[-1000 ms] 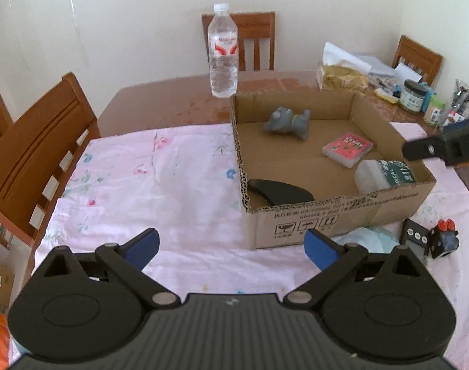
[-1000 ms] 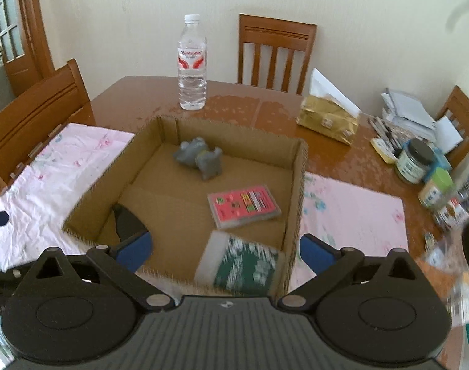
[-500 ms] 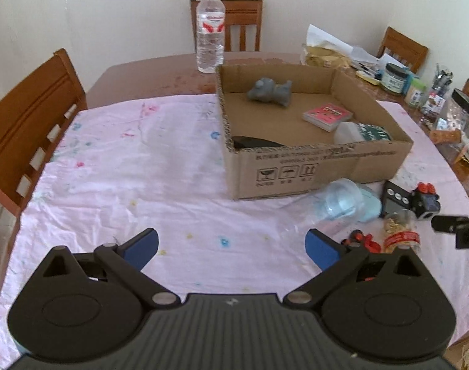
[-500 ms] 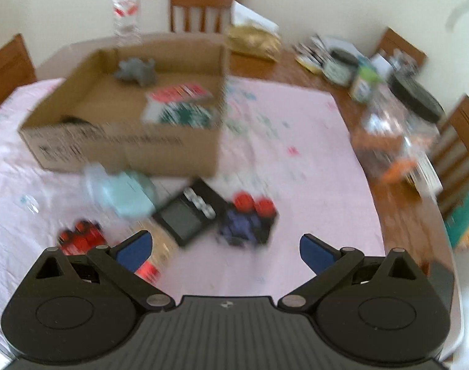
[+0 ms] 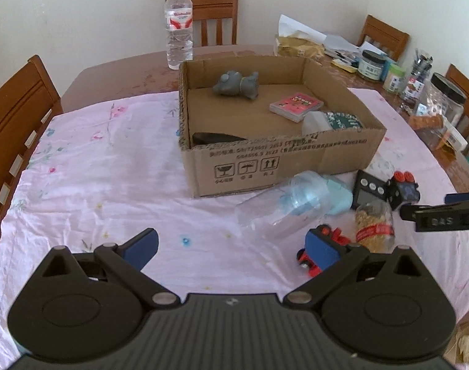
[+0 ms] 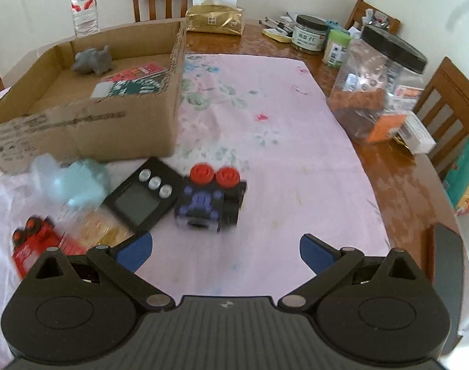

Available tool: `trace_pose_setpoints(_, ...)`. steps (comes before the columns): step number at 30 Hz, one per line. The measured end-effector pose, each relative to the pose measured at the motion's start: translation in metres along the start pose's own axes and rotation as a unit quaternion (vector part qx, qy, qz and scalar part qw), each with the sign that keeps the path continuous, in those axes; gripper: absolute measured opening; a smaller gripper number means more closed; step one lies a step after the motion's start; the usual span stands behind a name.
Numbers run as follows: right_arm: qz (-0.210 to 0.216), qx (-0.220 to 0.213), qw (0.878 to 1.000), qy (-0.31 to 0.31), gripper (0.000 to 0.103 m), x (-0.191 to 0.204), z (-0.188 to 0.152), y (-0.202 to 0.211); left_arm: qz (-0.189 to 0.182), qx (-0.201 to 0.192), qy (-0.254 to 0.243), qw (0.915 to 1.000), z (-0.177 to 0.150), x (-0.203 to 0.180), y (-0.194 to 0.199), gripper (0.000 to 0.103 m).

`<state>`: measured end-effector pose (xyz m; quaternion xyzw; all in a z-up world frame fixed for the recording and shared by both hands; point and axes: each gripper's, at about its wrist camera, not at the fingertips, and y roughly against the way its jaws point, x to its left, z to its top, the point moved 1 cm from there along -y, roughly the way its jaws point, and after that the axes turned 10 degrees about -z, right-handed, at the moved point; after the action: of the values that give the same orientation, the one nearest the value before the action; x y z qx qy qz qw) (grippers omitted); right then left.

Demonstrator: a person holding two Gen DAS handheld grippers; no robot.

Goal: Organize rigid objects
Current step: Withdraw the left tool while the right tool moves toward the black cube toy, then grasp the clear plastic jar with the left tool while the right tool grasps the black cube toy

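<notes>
Table (image 6: 296, 141): pink floral cloth, cardboard box (image 5: 274, 160) beyond both jaws.
Right gripper (image 6: 224, 248): jaws apart, empty; purple toy car (image 6: 211, 199) just ahead, timer (image 6: 140, 195) ahead-left.
Left gripper (image 5: 233, 245): jaws apart, empty; red toy (image 5: 325, 237) by right jaw.

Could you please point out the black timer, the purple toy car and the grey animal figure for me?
black timer (image 6: 138, 202): right wrist view, on its screen.
purple toy car (image 6: 200, 201): right wrist view, on its purple body.
grey animal figure (image 5: 236, 84): left wrist view, mid-body.

Right tongs (image 6: 223, 249) spread empty above pink cloth (image 6: 280, 141), purple toy car (image 6: 211, 199) beside black timer (image 6: 140, 197), cardboard box (image 6: 89, 135) behind.
</notes>
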<state>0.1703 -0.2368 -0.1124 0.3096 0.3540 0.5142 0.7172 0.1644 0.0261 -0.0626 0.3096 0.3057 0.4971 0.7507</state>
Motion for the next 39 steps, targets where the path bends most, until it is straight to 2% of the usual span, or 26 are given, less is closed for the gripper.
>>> trace_pose_setpoints(5,0.020,0.005,1.000,0.003,0.103,-0.004,0.011,-0.023,0.018,0.006,0.010,0.9998,0.008,-0.016,-0.009,0.101)
trace_pose_setpoints(11,0.011,0.009,0.999,0.030,0.103,-0.017,0.011,-0.037,0.029,0.018,0.018,0.9993,0.013,-0.031,-0.025,0.101)
trace_pose_setpoints(18,0.042,0.006,0.998,0.036,0.103,-0.028,0.012,-0.044,0.037,0.014,0.045,0.9982,0.023,-0.041,-0.048,0.101)
trace_pose_setpoints(25,0.048,-0.001,0.998,0.044,0.103,-0.027,0.012,-0.045,0.072,0.009,0.031,0.9969,0.033,-0.053,-0.073,0.101)
trace_pose_setpoints(39,0.052,-0.008,0.997,0.049,0.103,-0.029,0.011,-0.044,0.096,0.035,0.054,0.9933,0.006,-0.021,-0.069,0.101)
